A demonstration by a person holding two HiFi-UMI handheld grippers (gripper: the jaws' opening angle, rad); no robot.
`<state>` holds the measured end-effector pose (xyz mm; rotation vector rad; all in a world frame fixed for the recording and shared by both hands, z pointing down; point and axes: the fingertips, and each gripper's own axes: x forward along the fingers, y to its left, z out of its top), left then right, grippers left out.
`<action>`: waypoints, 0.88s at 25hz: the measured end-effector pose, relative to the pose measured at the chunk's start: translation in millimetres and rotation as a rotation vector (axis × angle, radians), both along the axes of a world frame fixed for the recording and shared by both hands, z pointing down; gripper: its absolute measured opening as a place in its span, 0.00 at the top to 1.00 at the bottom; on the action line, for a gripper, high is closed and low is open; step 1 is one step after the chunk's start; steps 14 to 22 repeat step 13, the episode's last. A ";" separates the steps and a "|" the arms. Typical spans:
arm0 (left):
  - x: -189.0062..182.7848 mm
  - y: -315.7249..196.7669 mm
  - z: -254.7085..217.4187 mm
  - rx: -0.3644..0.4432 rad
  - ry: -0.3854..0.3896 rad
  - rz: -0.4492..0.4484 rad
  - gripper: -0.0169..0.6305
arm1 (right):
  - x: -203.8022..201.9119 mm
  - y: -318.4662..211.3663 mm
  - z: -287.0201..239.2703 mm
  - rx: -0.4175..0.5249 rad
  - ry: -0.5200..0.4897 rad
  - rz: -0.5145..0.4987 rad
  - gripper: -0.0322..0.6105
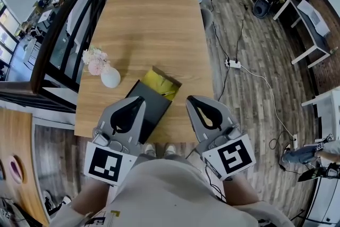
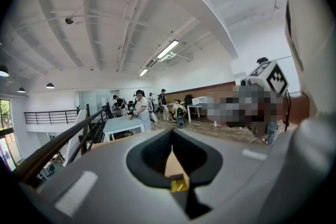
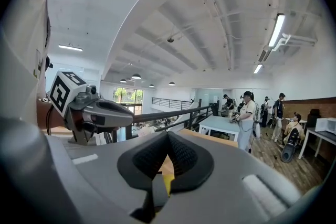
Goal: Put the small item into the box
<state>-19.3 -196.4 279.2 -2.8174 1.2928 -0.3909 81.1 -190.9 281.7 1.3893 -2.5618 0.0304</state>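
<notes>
Hovering closed: left tool (image 1: 142, 99), right tool (image 1: 190, 98).

A long rectangular table of pale wood (image 1: 154, 24) fills the middle of the head view, most of its top bare. Two things rest on it, both in the near half. A round white vase (image 1: 110, 77) holding pale pink flowers (image 1: 95, 60) stands at about 8 o'clock from the table's centre, close to the left edge. At 6 o'clock, by the near edge, lies a flat black box (image 1: 154, 106) set askew, with its yellow-lined part (image 1: 159, 82) open at its 1 o'clock end. Vase and box are near each other, not touching.
</notes>
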 end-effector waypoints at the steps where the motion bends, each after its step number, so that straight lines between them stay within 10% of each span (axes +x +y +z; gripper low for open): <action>1: -0.4 -0.1 0.4 0.000 -0.002 0.000 0.97 | -0.1 -0.4 0.6 0.004 0.008 0.000 0.95; 22: -5.7 -0.4 -2.5 -0.005 -0.010 -0.004 0.97 | -5.8 -1.9 -3.5 0.000 0.006 -0.014 0.95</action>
